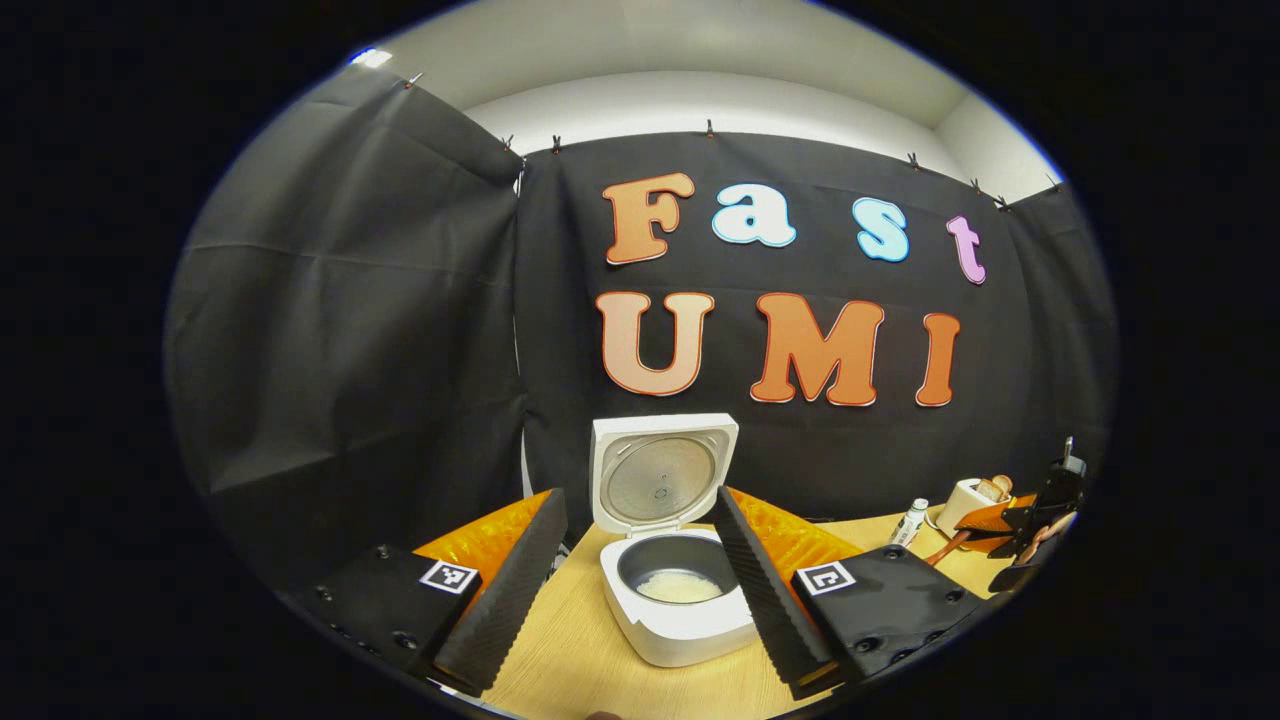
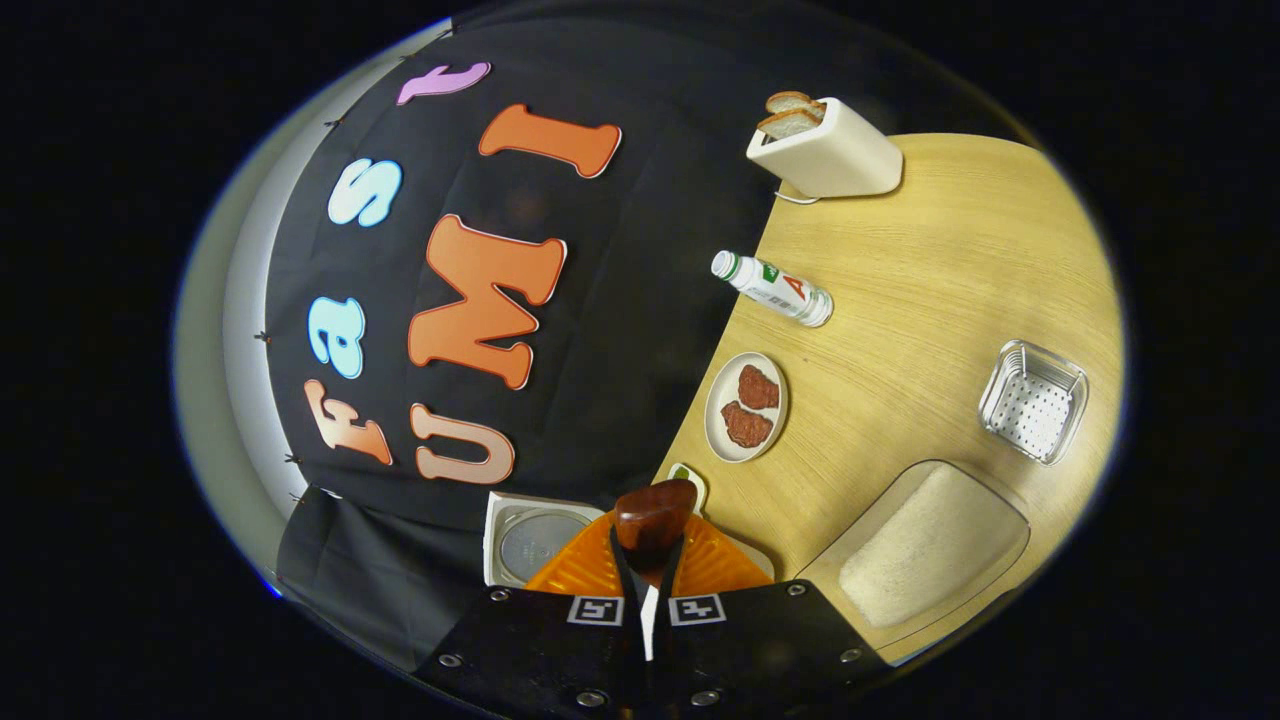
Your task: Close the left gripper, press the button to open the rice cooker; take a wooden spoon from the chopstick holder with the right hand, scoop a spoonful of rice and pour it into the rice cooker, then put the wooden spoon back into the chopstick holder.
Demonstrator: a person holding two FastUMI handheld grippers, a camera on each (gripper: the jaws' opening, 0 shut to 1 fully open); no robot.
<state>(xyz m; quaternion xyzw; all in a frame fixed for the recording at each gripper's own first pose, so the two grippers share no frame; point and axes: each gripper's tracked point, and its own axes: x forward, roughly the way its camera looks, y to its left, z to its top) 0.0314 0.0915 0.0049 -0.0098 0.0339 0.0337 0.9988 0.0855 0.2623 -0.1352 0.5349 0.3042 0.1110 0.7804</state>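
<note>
Rice cooker open — left gripper spread.

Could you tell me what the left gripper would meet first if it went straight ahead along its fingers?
Probably the rice cooker: it stands open on the table between the left gripper's spread fingers, lid up, rice in the pot. Depth is unclear, but nothing seems to lie nearer in that line.

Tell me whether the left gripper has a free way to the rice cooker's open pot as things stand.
Probably yes. The left gripper is open and the rice cooker sits straight ahead between its fingers, lid up, rice showing, nothing between them on the table.
</note>
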